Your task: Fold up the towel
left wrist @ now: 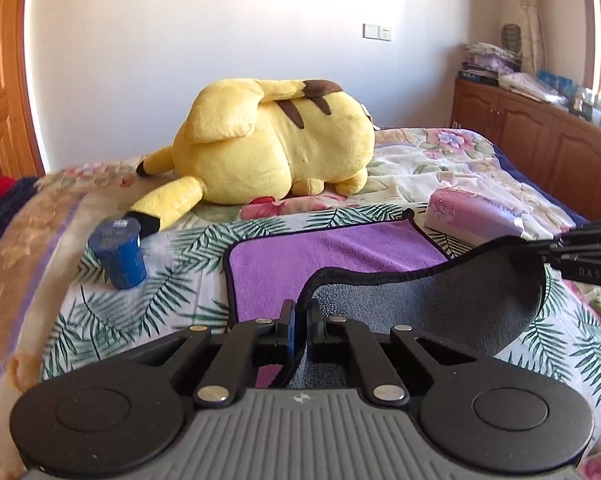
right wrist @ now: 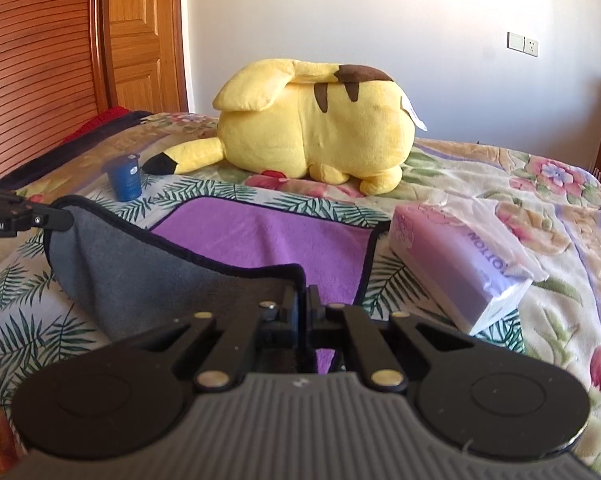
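A towel, purple on top (left wrist: 332, 252) and grey underneath (left wrist: 428, 304), lies on the bed with its near edge lifted off the cover. My left gripper (left wrist: 300, 308) is shut on the near left corner. My right gripper (right wrist: 303, 294) is shut on the near right corner; it also shows in the left wrist view (left wrist: 540, 258) at the right. The left gripper shows at the left of the right wrist view (right wrist: 62, 218). The grey underside (right wrist: 140, 272) sags between the two grippers. The far purple part (right wrist: 260, 236) lies flat.
A big yellow plush toy (left wrist: 276, 144) lies beyond the towel. A blue cup (left wrist: 120, 252) stands left of it. A purple tissue pack (right wrist: 460, 268) lies right of the towel. A wooden cabinet (left wrist: 540, 136) stands at the right, a wooden door (right wrist: 136, 36) at the left.
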### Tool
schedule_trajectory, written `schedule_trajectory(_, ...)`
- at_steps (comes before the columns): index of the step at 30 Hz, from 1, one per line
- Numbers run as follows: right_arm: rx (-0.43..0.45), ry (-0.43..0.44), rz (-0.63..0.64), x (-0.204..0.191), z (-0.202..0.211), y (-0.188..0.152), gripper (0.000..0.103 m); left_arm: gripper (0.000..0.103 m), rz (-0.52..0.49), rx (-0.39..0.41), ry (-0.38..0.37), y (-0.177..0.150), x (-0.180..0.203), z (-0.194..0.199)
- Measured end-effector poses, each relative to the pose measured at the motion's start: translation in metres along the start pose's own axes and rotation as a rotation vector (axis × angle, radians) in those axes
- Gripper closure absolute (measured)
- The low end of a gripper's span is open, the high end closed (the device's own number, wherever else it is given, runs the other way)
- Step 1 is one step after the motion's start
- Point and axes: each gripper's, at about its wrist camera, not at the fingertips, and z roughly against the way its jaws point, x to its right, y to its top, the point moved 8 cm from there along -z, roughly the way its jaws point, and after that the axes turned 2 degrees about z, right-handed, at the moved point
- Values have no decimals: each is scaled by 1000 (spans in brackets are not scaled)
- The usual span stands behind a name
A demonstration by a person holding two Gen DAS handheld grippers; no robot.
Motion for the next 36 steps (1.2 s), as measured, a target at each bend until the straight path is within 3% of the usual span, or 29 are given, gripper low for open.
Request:
schedule_trajectory(19,44,-9,119,6,-6,40,99,103,-24,32,26,49,-11,-12)
schedule_trajectory(36,90,-40,156,23,-36,66,99,103,13,51,87,71,-29,-55)
